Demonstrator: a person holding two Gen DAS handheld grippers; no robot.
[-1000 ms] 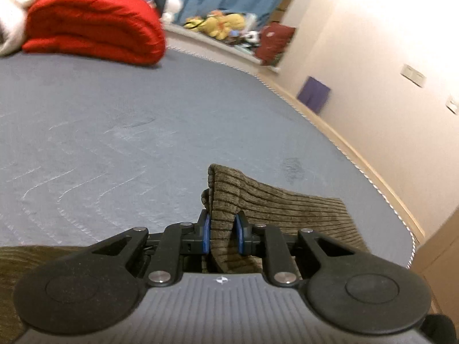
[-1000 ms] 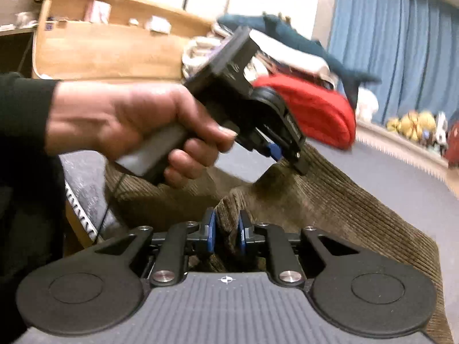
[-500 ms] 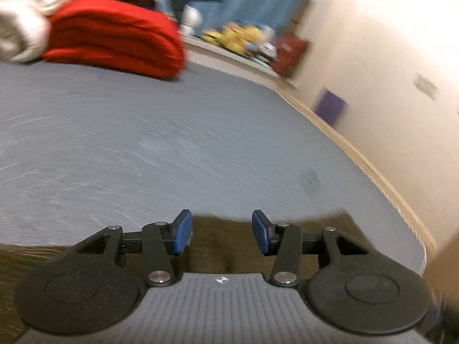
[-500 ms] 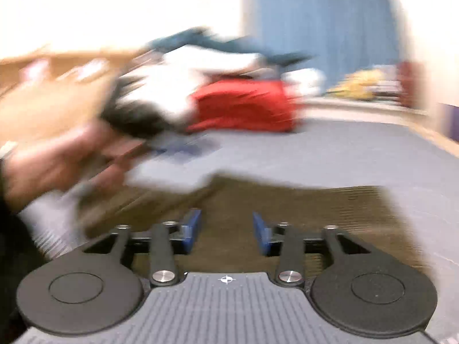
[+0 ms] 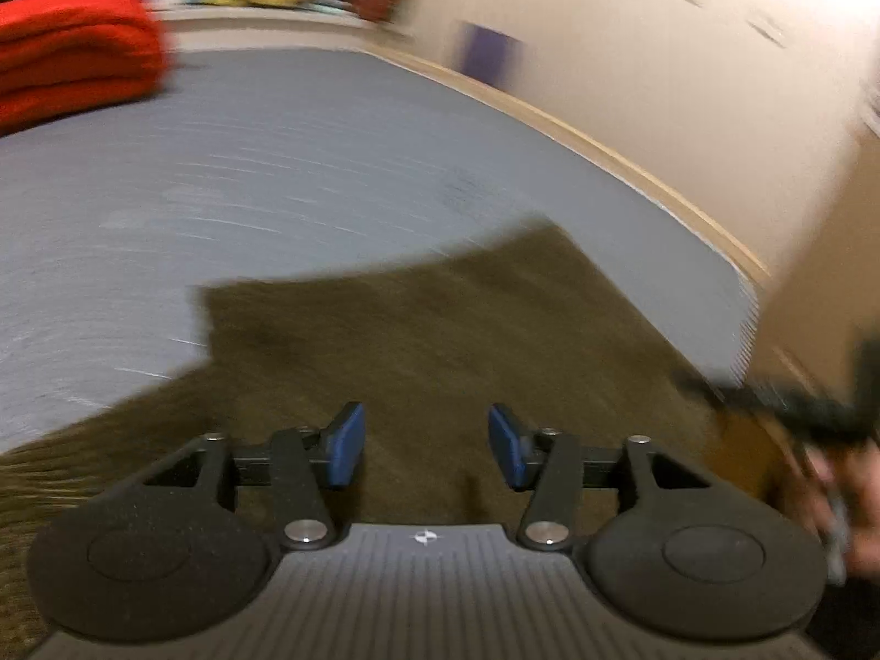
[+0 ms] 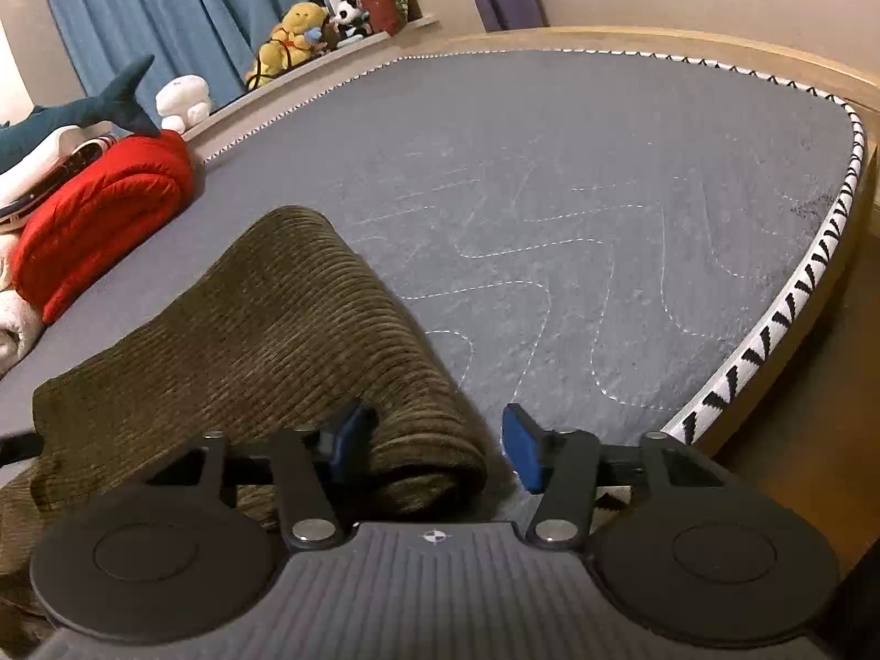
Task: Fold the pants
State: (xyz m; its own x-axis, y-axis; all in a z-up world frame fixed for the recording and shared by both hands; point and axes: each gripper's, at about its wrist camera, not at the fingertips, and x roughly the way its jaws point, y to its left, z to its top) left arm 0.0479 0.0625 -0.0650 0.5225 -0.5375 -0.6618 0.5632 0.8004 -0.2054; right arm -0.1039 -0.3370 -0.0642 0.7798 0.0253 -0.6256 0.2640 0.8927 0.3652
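My left gripper (image 5: 426,445): jaws apart, just been opening, nothing clamped; the olive corduroy pants (image 5: 440,341) lie flat beneath and ahead of it. My right gripper (image 6: 440,448): jaws apart, just opened; the pants' folded edge (image 6: 286,341) lies under its left pad, unpinched, on the grey mattress (image 6: 605,192).

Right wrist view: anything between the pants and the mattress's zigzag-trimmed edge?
No. Only bare grey quilted mattress lies between the pants and the trimmed edge.

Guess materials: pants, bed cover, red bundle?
Pants: olive corduroy by the look, matte, with raised parallel ribs. Bed cover: grey quilted fabric, wavy white stitch lines. Red bundle: soft, puffy folded textile, probably a padded blanket; weave unclear.
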